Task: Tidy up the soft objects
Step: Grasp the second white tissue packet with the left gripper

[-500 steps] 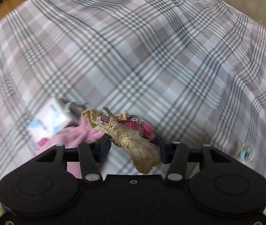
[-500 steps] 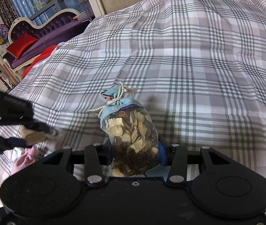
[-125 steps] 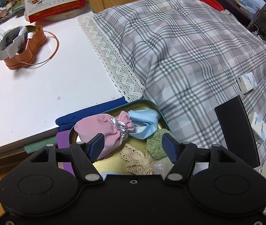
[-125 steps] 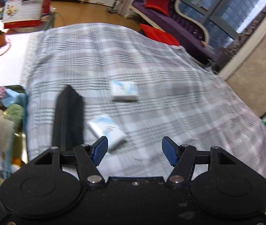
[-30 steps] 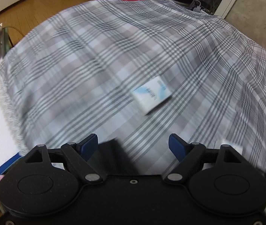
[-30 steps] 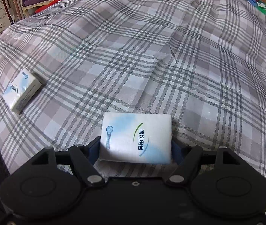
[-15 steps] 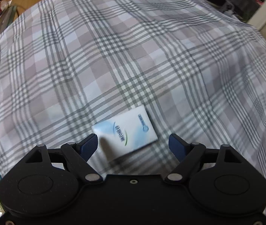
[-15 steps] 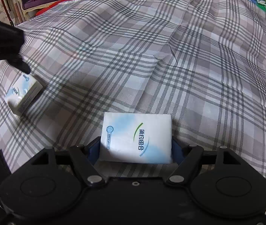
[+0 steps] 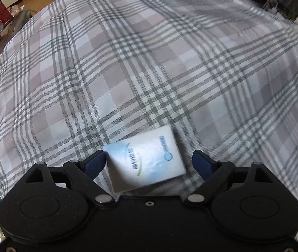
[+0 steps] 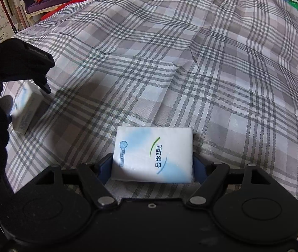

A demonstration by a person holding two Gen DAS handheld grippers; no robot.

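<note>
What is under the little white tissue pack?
The tissue pack lies on the checked cloth. What the cloth covers underneath is hidden.

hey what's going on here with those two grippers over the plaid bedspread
A person is working two handheld grippers over a plaid bedspread, each lined up on a small tissue pack. The right gripper has its pack between its jaws, which are opening, pads right at the pack's sides. The left gripper straddles the other tissue pack, its jaws opening too, with a clear gap on one side. Both packs lie on the bedspread.
</note>
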